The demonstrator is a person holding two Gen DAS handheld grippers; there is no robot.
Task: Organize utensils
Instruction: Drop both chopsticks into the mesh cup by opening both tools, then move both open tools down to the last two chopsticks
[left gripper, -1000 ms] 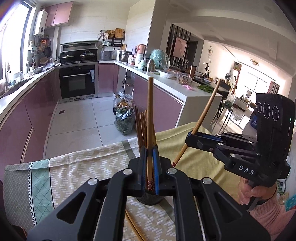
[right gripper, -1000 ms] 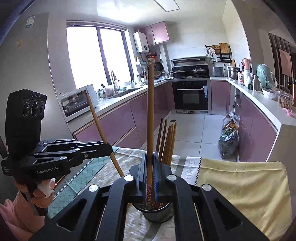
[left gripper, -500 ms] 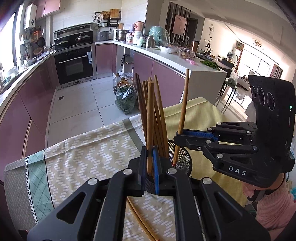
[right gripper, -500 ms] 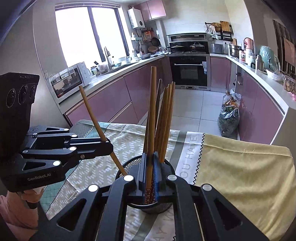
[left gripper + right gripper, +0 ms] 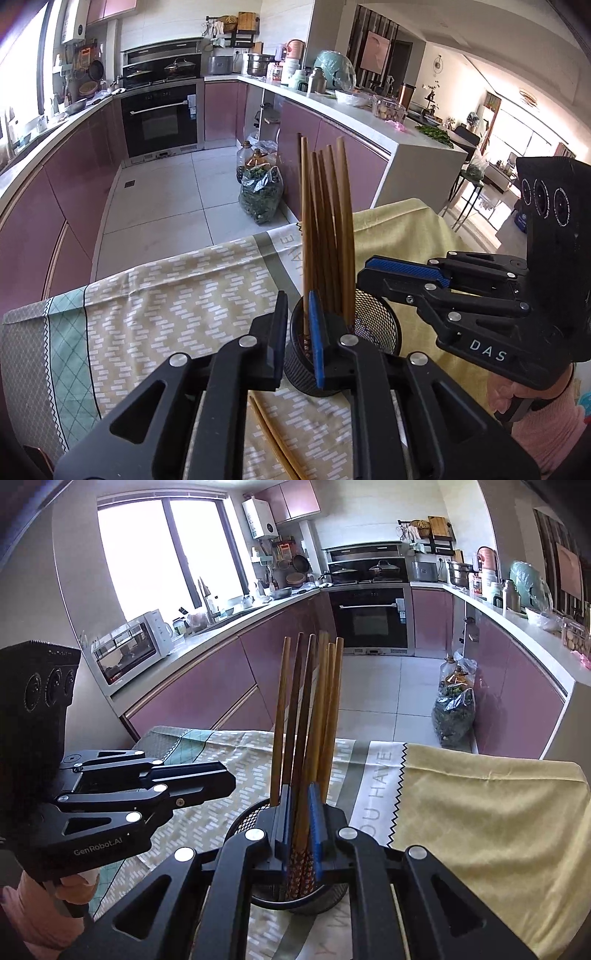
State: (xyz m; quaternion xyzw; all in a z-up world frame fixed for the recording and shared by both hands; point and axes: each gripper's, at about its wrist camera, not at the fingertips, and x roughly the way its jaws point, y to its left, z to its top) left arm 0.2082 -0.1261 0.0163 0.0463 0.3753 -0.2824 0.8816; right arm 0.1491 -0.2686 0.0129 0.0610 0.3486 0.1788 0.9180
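The left gripper hung over the near rim of the black mesh cup, its jaws opening, with one chopstick standing loose in the gap between the blue pads and clear of both. The right gripper was opening too, its pads narrowly apart around the lower ends of a few chopsticks that stood in the same cup; I could not tell whether a pad touched them. The whole brown bundle stood nearly upright in the cup, fanning slightly at the tips. The cup sat on a patterned cloth over the counter. Two more chopsticks lay flat on the cloth, just nearer than the cup. Purple kitchen cabinets ran beyond.
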